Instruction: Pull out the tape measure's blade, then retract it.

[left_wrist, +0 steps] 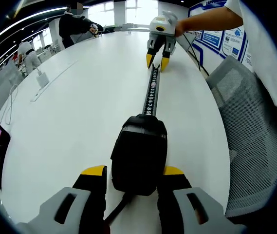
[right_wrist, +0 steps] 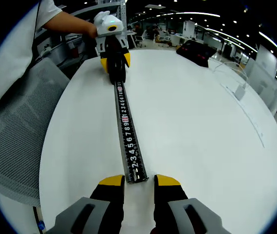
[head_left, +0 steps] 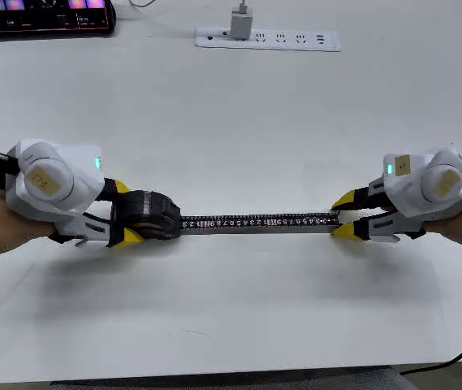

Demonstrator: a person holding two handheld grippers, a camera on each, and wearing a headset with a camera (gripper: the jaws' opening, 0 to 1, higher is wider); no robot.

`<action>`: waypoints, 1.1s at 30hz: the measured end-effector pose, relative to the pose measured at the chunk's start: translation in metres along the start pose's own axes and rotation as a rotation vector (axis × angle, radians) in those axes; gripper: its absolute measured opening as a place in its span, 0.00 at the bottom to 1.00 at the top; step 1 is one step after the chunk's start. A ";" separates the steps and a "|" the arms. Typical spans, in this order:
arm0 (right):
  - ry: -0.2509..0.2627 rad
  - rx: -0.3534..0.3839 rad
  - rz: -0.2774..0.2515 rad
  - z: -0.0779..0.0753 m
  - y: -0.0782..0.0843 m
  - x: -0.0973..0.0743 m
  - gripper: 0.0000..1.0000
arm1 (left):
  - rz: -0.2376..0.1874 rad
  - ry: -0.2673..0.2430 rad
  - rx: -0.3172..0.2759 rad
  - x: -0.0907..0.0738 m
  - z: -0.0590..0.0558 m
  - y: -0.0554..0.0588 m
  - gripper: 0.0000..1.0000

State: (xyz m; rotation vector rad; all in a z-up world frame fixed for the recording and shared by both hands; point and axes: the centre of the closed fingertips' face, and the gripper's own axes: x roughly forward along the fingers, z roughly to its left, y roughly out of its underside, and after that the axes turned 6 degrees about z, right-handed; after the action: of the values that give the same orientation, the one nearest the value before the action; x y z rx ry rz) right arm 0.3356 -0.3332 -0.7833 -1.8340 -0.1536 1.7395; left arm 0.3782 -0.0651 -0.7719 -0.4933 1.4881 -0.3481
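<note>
The tape measure's case (head_left: 145, 215) is at about 9 o'clock in the head view, on or just above the counter (head_left: 231, 122). Its blade (head_left: 255, 221) runs out flat from it toward 3 o'clock, numbers up. The left gripper (head_left: 129, 213) is clamped on the case, one jaw on each flank. Its own view shows the yellow tips against the black sides. The right gripper (head_left: 343, 216) is at the blade's free end, with a jaw just beside each edge. I cannot tell whether they pinch it or merely flank it.

The case looks dense, rigid and rubber-skinned, so the side grip should hold without slipping. The blade is likely thin sprung steel: stiff along its length, quick to kink if bent, slick on its painted face, and drawn back by the spring. The end hook looks like the place to take it. The return is probably best eased in rather than let fly.

I judge that nothing stands in the way of the blade's run. A power strip (head_left: 267, 37) with a charger (head_left: 242, 23) lies at 12 o'clock and a lit screen (head_left: 50, 16) at 11, both well apart from the blade. A cable (head_left: 458, 353) curls at 5 o'clock near the counter's edge. A mesh chair (left_wrist: 245, 122) stands beside the counter.
</note>
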 end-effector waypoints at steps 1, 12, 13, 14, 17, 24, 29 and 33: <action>0.006 -0.007 0.004 -0.001 0.001 -0.001 0.22 | -0.001 0.001 -0.001 0.000 0.000 0.000 0.37; 0.016 0.015 -0.012 0.001 -0.003 -0.001 0.23 | -0.023 -0.009 -0.009 -0.006 0.000 -0.003 0.37; 0.020 0.022 -0.017 0.001 -0.004 -0.003 0.24 | -0.024 -0.014 -0.009 -0.006 0.000 -0.002 0.38; 0.027 0.032 -0.027 0.000 -0.006 -0.004 0.24 | -0.024 -0.020 -0.010 -0.007 0.000 -0.001 0.39; 0.062 0.101 -0.094 -0.003 -0.017 -0.013 0.28 | -0.047 -0.023 -0.061 -0.015 -0.001 -0.001 0.41; 0.100 0.150 -0.133 0.002 -0.021 -0.023 0.38 | -0.109 -0.072 -0.169 -0.034 0.004 -0.001 0.48; 0.123 0.189 -0.153 0.009 -0.021 -0.029 0.43 | -0.124 -0.096 -0.193 -0.042 0.002 0.003 0.51; 0.139 0.202 -0.145 0.015 -0.017 -0.031 0.49 | -0.146 -0.126 -0.233 -0.049 0.001 0.005 0.55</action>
State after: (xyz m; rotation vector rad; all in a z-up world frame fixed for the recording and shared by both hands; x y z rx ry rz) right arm 0.3228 -0.3290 -0.7471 -1.7436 -0.0519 1.4681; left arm 0.3759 -0.0359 -0.7321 -0.7991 1.3800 -0.2537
